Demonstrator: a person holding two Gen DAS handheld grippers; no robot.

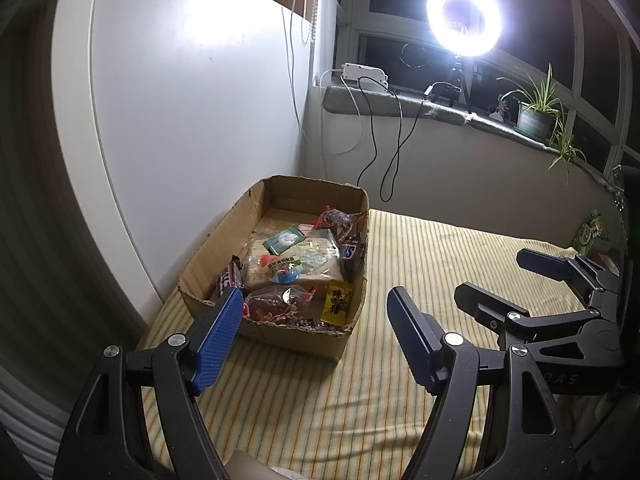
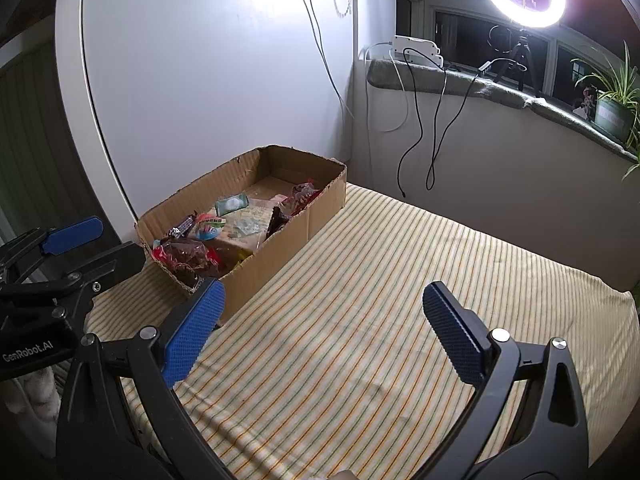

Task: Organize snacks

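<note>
A cardboard box (image 1: 276,332) stands on the striped cloth by the white wall and holds several snack packets, among them a clear bread bag (image 1: 296,258), a red packet (image 1: 276,302) and a yellow packet (image 1: 336,304). The box also shows in the right wrist view (image 2: 280,252). My left gripper (image 1: 316,300) is open and empty, just in front of the box. My right gripper (image 2: 324,292) is open and empty over the cloth, to the right of the box. It also shows in the left wrist view (image 1: 492,276), and the left gripper shows in the right wrist view (image 2: 112,236).
The striped cloth (image 2: 380,300) covers the table. A green snack packet (image 1: 590,232) lies at the far right edge. A windowsill holds a ring light (image 1: 464,18), a white power box (image 1: 364,74), hanging cables (image 1: 384,152) and a potted plant (image 1: 536,114).
</note>
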